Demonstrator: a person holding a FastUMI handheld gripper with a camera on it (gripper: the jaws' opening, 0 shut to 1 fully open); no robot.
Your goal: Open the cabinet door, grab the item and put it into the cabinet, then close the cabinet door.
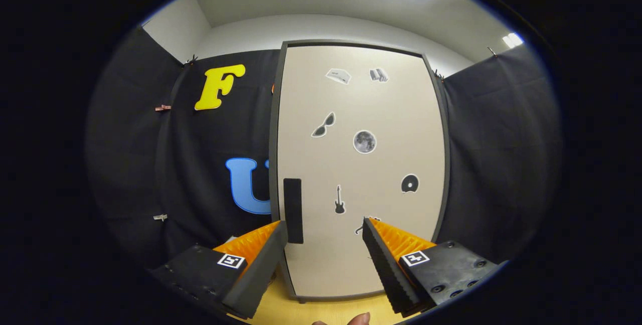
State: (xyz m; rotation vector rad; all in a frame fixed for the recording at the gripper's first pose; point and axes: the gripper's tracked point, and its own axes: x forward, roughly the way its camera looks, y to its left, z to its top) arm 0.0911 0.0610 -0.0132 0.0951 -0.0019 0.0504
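So the gripper point(325, 229) sits with its fingers spread wide apart, nothing between them, pointed straight at the cabinet point(358, 164). The door point(391, 214) is closed, flush in its dark frame. It's a pale panel dotted with stickers: sunglasses point(323, 125), a moon point(364, 142), a guitar point(339, 200), a disc point(410, 183), plus two more up near the top that are too small to make out. The handle point(293, 209), a dark upright bar, sits near the door's left edge, just beyond the left fingertip point(278, 232). The cabinet stands on a light wooden table point(281, 310). Near the bottom, between the fingers, a fingertip or thumb point(358, 319) pokes in, probably the person's hand.
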